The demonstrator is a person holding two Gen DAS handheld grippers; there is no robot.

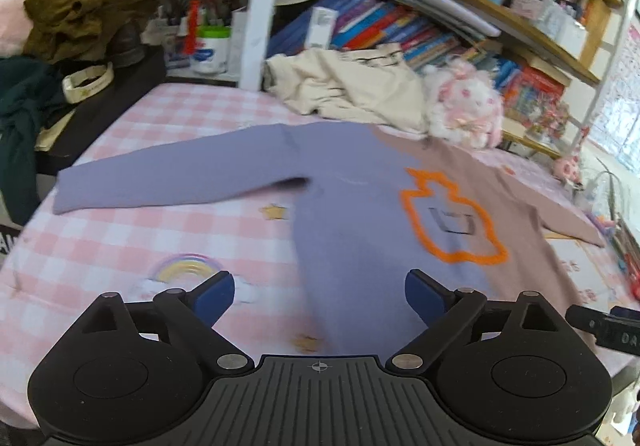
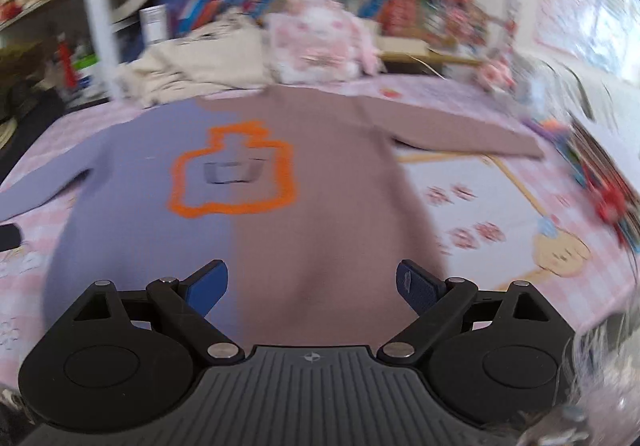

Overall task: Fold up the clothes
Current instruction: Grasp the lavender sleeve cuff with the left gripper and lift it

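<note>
The two-tone sweater (image 1: 352, 206) lies flat, front up, sleeves out, on the pink checked bedspread (image 1: 120, 238). Both the left gripper (image 1: 319, 296) and the right gripper (image 2: 312, 284) hover over its hem, jaws wide and empty. A one-sided pull could skew the fold; the cream garment (image 1: 348, 86) and plush toy (image 1: 464, 106) crowd the collar and could snag.

My worktop (image 1: 120, 150), wearing its pink checked cloth, is carrying the two-tone sweater (image 1: 352, 198) lying flat, with a cream garment (image 1: 348, 86) and a fluffy pink plush (image 1: 464, 106) sitting behind it.
</note>
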